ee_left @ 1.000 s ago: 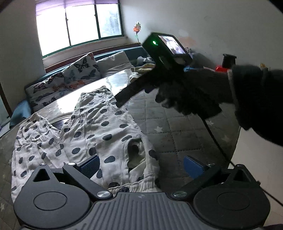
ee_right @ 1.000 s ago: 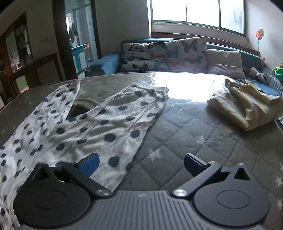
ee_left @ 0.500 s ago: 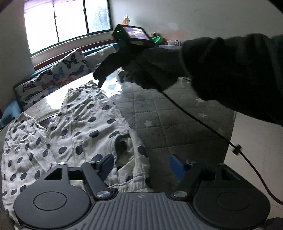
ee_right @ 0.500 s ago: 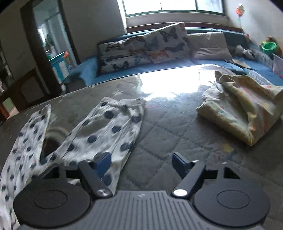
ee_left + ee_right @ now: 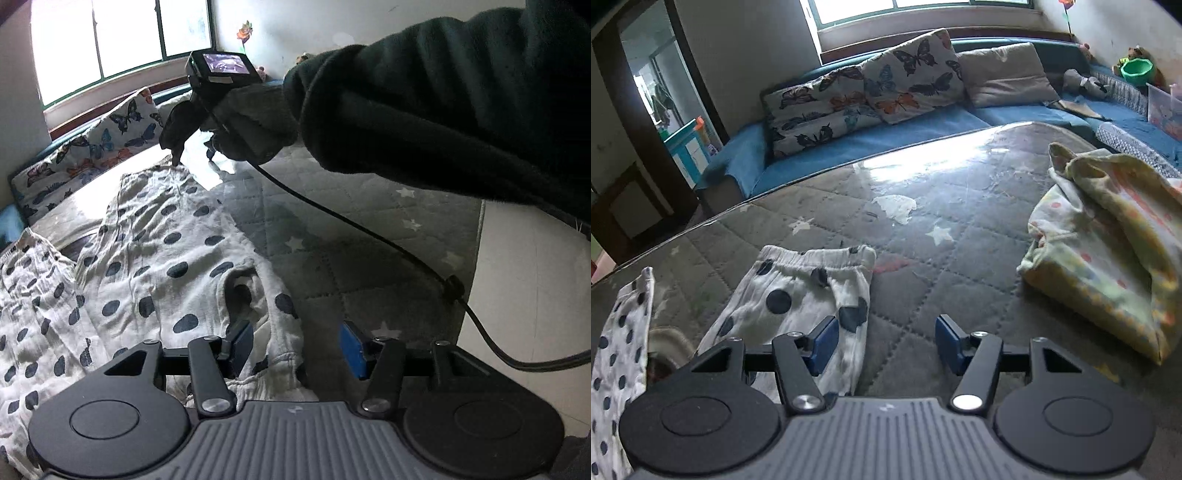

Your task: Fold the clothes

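Note:
White trousers with dark polka dots (image 5: 155,251) lie spread flat on the grey quilted table (image 5: 369,236). My left gripper (image 5: 295,345) is open over the waistband at the near edge, its left pad on the cloth. My right gripper (image 5: 882,343) is open over the end of one trouser leg (image 5: 809,291), its left pad above the cloth, its right pad above bare table. In the left wrist view the right gripper (image 5: 192,147) reaches down at the far leg hem, held by a dark-sleeved arm (image 5: 424,96).
A crumpled yellow patterned garment (image 5: 1108,240) lies on the table's right side. A blue sofa with butterfly cushions (image 5: 871,92) runs behind the table under a window. A black cable (image 5: 369,229) hangs from the right gripper across the table. The table edge and floor (image 5: 528,288) are at right.
My right gripper has moved forward along the trouser leg to its hem and lowered. Both grippers have narrowed somewhat but stay open. The left gripper has stayed at the waistband.

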Motion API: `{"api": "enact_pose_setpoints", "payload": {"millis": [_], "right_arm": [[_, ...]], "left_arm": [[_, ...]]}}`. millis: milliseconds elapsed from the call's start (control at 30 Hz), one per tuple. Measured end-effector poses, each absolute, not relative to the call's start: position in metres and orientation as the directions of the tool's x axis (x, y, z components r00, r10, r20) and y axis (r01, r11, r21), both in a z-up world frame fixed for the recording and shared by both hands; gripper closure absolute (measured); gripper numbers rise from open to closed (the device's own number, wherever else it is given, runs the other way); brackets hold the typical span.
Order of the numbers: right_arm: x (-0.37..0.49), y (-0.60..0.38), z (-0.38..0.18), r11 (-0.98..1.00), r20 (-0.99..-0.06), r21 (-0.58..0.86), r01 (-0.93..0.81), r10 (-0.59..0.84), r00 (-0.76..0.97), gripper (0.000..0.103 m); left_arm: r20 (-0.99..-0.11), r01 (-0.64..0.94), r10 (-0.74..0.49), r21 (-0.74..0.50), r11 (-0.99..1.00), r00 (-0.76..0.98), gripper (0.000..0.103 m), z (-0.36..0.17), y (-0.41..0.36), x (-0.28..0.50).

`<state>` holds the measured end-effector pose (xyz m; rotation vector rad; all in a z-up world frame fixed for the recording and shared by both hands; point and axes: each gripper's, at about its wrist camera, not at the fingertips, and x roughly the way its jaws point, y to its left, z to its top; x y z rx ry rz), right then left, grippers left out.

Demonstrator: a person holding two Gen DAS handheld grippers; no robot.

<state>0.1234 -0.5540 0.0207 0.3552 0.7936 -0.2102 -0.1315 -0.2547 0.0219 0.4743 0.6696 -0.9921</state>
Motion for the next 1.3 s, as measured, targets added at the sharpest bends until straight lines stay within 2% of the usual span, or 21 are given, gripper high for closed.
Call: {"api": "enact_pose_setpoints", "payload": {"millis": [100,167,300,433,500,567,633,800,1300], "right_arm": [[0.128,-0.551,0.020,0.927,-0.724,0.221,0.304,-0.053,0.688,0.046],[0.131,-0.549,0.020,0.930,-0.718,0.222,0.292,-0.047,0.694,0.059],[0.137,-0.546,0.019,0.934,-0.719,0.219,0.282,-0.041,0.694,0.062],[0.140,-0.543,0.018,0.936,-0.721,0.222,0.273,-0.031,0.693,0.081],[0.140,-0.542,0.018,0.939,-0.722,0.217,0.269,-0.031,0.691,0.082],[0.140,-0.542,0.018,0.938,-0.723,0.218,0.270,-0.031,0.690,0.092],[0.140,-0.542,0.018,0.935,-0.724,0.224,0.277,-0.031,0.689,0.096],[0.141,-0.549,0.020,0.908,-0.718,0.277,0.313,-0.021,0.696,0.100],[0.154,-0.526,0.070,0.891,-0.673,0.340,0.301,0.007,0.739,0.101]], "left_arm": [[-0.704,0.874,-0.598,0.066,0.481,0.382,0.048,0.022,-0.254,-0.130],[-0.704,0.874,-0.598,0.067,0.481,0.383,0.048,0.021,-0.254,-0.130],[-0.717,0.868,-0.576,0.080,0.490,0.392,0.049,0.017,-0.256,-0.128],[-0.725,0.869,-0.573,0.072,0.489,0.382,0.069,0.014,-0.257,-0.126],[-0.725,0.870,-0.576,0.065,0.489,0.378,0.072,0.013,-0.256,-0.125],[-0.722,0.868,-0.578,0.063,0.492,0.380,0.078,0.013,-0.256,-0.124],[-0.722,0.866,-0.580,0.055,0.496,0.378,0.085,0.013,-0.255,-0.122],[-0.711,0.860,-0.594,0.029,0.509,0.376,0.089,0.017,-0.250,-0.119],[-0.630,0.780,-0.648,-0.105,0.617,0.428,0.090,0.049,-0.192,-0.102]]}}
